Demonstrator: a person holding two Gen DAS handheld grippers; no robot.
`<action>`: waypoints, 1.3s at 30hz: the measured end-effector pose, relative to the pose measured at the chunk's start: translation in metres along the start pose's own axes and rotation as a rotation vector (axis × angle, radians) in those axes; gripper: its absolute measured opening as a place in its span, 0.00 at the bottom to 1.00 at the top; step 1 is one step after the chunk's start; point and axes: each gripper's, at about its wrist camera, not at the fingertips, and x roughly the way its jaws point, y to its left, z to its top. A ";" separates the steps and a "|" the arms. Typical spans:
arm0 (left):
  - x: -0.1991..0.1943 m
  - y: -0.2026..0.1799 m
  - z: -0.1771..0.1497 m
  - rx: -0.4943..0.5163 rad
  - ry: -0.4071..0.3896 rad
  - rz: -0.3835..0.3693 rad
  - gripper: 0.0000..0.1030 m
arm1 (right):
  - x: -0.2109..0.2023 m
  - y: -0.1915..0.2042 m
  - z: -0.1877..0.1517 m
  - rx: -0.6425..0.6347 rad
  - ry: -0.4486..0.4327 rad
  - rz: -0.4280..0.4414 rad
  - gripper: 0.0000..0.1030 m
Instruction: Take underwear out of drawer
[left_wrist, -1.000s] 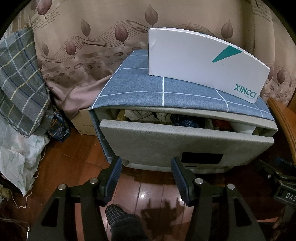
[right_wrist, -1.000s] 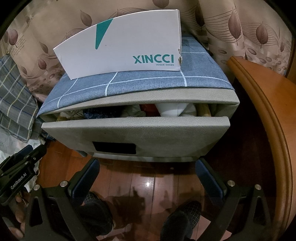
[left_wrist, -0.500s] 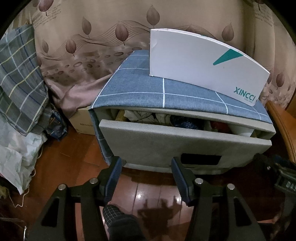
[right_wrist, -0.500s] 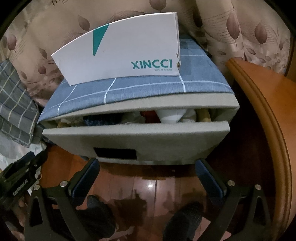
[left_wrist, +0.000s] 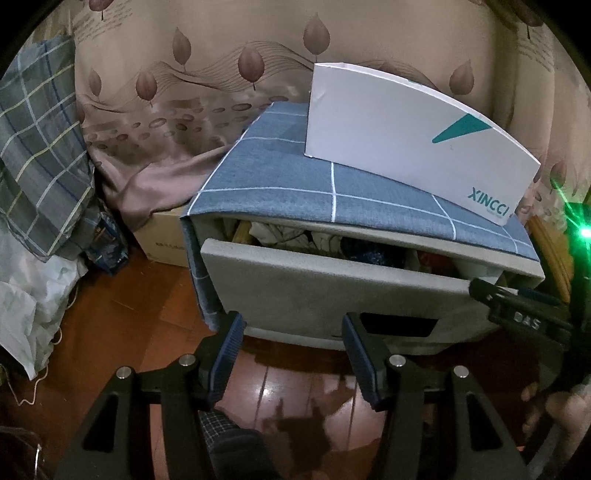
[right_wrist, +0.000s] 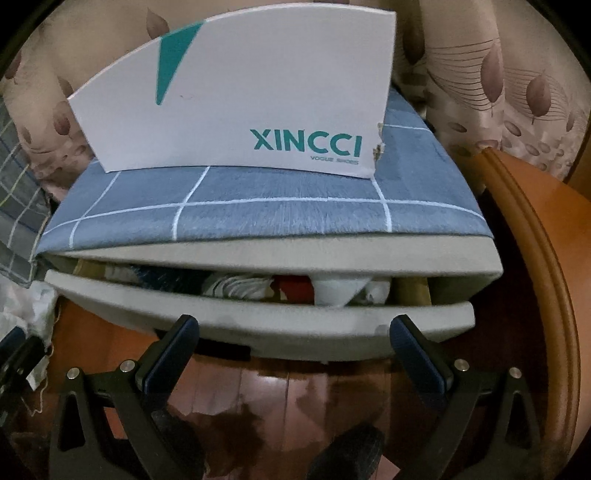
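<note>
A: While the drawer (right_wrist: 258, 328) stands pulled partly out of the grey cabinet (left_wrist: 388, 243), list its contents.

B: Item one, crumpled garments packed along the gap: white cloth (right_wrist: 236, 286), a dark blue patterned piece (right_wrist: 166, 278), a red piece (right_wrist: 295, 290), another white piece (right_wrist: 340, 291). Which of these is underwear, I cannot tell. All lie inside the drawer, below its front panel's top edge.

A: Cabinet top?

B: Blue checked cloth (right_wrist: 277, 218) draped over it; on that, a white XINCCI shoe box (right_wrist: 240, 92) standing on its long side toward the back.

A: Tools?

B: Left tool (left_wrist: 291, 354): jaws moderately apart, nothing between them, low in front of the drawer's front panel, near its dark recessed handle (left_wrist: 399, 326), touching nothing. Right tool (right_wrist: 295, 354): jaws spread wide, nothing held, its fingertips (right_wrist: 184, 332) level with the front panel's lower edge; contact cannot be judged. From the left wrist view the right tool's black body (left_wrist: 524, 321) shows beside the drawer's right corner.

A: Surroundings?

B: Glossy red-brown wood floor (left_wrist: 122, 306); leaf-print curtain (left_wrist: 184, 92) behind; plaid fabric (left_wrist: 37, 155) and a white bag (left_wrist: 29, 295) to the left; a cardboard box (left_wrist: 162, 240) beside the cabinet; curved orange wooden furniture (right_wrist: 535, 258) to the right.
</note>
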 end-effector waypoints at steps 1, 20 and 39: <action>-0.001 0.001 0.000 -0.003 -0.002 -0.002 0.55 | 0.004 0.001 0.003 0.001 0.003 -0.004 0.99; 0.000 0.008 0.001 -0.039 0.001 -0.019 0.55 | 0.040 0.010 0.022 0.018 0.079 -0.026 0.99; -0.002 0.033 0.002 -0.113 0.039 -0.040 0.55 | 0.021 -0.001 -0.032 0.017 0.238 0.013 0.99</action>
